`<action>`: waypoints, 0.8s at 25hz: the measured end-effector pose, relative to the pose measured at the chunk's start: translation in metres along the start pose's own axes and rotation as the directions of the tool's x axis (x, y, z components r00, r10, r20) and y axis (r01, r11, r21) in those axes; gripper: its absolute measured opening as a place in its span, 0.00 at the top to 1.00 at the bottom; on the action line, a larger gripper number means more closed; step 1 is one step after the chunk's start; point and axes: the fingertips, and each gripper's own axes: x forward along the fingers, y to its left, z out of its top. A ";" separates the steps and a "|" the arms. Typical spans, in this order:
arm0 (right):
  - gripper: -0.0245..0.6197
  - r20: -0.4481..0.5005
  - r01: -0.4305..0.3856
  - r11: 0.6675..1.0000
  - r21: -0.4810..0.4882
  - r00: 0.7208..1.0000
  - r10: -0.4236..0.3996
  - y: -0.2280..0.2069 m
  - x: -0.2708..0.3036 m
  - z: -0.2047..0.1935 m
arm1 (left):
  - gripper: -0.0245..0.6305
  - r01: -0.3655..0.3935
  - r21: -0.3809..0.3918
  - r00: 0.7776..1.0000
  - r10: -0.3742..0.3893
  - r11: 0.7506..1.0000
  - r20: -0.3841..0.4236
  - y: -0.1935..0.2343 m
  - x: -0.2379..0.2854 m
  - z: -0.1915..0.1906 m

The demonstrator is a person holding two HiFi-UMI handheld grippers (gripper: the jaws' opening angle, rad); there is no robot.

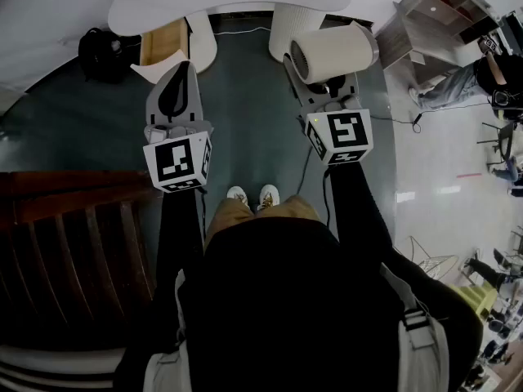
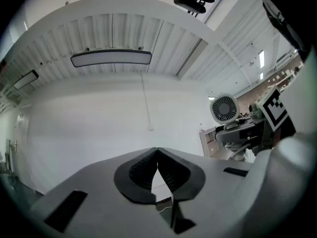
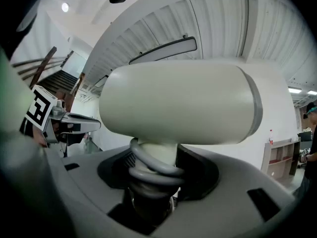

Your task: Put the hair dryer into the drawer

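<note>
Two fingers point(image 3: 196, 177) of right gripper point(image 3: 156, 170) around hair dryer point(image 3: 173, 103) handle

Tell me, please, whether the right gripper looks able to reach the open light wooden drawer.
Probably yes: the open light wooden drawer lies ahead, left of the right gripper, with only dark floor between; the shut left gripper, just before it, may crowd the approach.

An open-plan workspace or lab hall is showing: other people point(image 1: 478, 78) are occupying a glossy floor point(image 1: 441, 170) beside white shelving point(image 1: 431, 13) and a wooden staircase point(image 1: 73, 219).
</note>
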 end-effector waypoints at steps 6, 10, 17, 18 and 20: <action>0.59 0.005 -0.002 1.000 0.002 1.000 0.002 -0.007 -0.009 0.000 | 0.94 -0.008 0.007 1.000 0.008 1.000 0.016 -0.008 0.000 0.009; 0.59 0.007 -0.011 1.000 -0.003 1.000 0.011 -0.009 -0.013 -0.001 | 0.94 -0.015 0.006 1.000 0.014 1.000 0.017 -0.013 -0.001 0.011; 0.59 0.018 -0.052 0.999 0.013 0.998 0.052 -0.008 -0.023 -0.002 | 0.94 -0.016 0.012 1.000 0.016 1.000 0.015 -0.024 -0.006 0.014; 0.59 0.017 -0.054 0.998 0.010 0.998 0.054 -0.008 -0.024 -0.002 | 0.94 -0.016 0.012 1.000 0.016 1.000 0.014 -0.024 -0.007 0.014; 0.59 0.017 -0.061 0.998 0.014 0.998 0.061 -0.006 -0.024 -0.002 | 0.94 -0.018 0.014 1.000 0.018 1.000 0.012 -0.024 -0.008 0.014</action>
